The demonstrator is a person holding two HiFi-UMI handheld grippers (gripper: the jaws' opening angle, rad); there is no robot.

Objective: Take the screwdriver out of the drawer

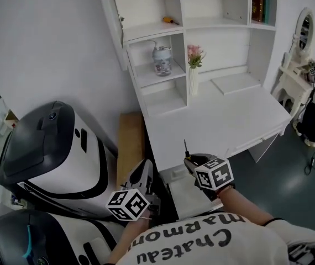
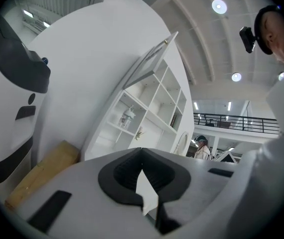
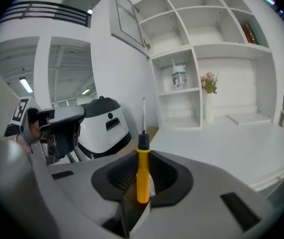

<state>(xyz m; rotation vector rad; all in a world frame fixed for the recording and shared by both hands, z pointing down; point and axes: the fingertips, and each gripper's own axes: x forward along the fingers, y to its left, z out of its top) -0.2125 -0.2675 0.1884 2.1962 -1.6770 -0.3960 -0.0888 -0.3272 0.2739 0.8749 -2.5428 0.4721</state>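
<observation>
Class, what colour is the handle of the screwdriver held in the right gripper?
Yellow, with a black collar; the screwdriver shows best in the right gripper view.

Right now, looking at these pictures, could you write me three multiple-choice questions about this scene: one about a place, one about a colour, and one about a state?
1. Where does the jar stand?
A. on the floor
B. in a shelf compartment, left of the flower vase
C. on top of the cupboard

2. What colour is the handle of the screwdriver?
A. yellow
B. green
C. blue

3. What state is the right claw in?
A. wide open and empty
B. closed on the screwdriver
C. closed on a flower

Answers:
1 B: the head view shows the jar in the compartment next to the flower vase.
2 A: the right gripper view shows a yellow handle with a black collar.
3 B: the handle sits clamped between the jaws, and the metal shaft sticks out past them.
</observation>
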